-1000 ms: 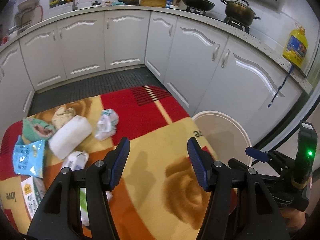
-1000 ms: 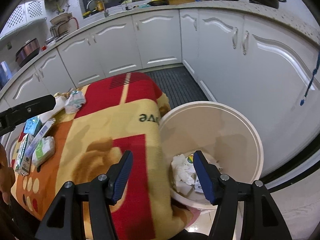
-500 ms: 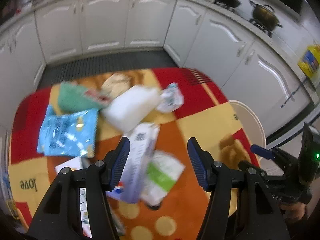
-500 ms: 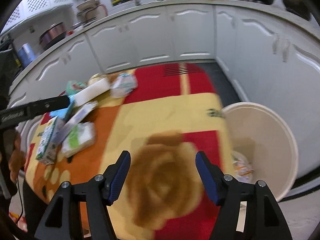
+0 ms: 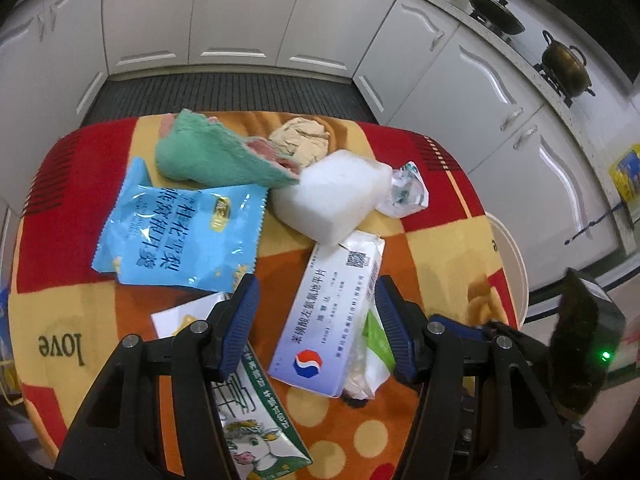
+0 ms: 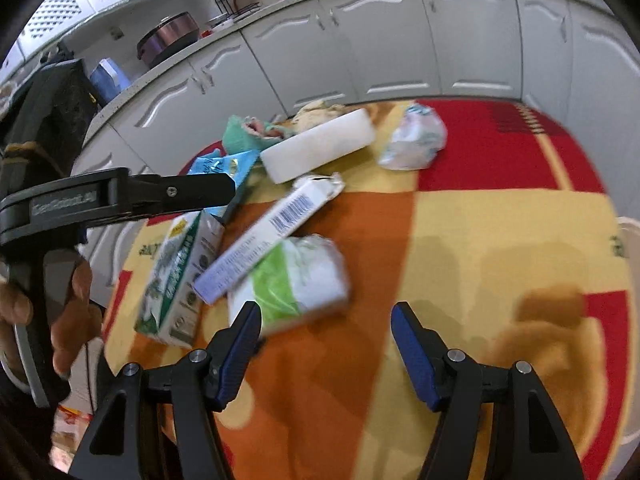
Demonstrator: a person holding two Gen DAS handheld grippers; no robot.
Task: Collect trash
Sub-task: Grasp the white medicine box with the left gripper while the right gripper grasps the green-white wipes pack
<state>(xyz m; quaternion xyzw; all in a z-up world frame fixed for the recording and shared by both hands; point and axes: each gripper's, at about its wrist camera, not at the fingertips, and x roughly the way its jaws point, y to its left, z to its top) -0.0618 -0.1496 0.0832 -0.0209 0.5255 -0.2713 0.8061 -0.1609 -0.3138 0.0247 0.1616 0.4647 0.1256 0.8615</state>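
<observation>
While both spread empty, left hand-held gripper (image 5: 318, 322) frames medicine box (image 5: 328, 316), right hand-held gripper (image 6: 326, 342) nears tissue pack (image 6: 294, 282).

trash lies clustered on the bench: a flat blue snack packet (image 5: 180, 236); a long white box (image 5: 328, 316) over a green-and-white tissue pack (image 6: 296, 280); a white foam block (image 5: 332, 196); a milk carton (image 6: 176, 276).

Even indoor light, strong fisheye bending (dark corners), motion blur in right wrist view.
</observation>
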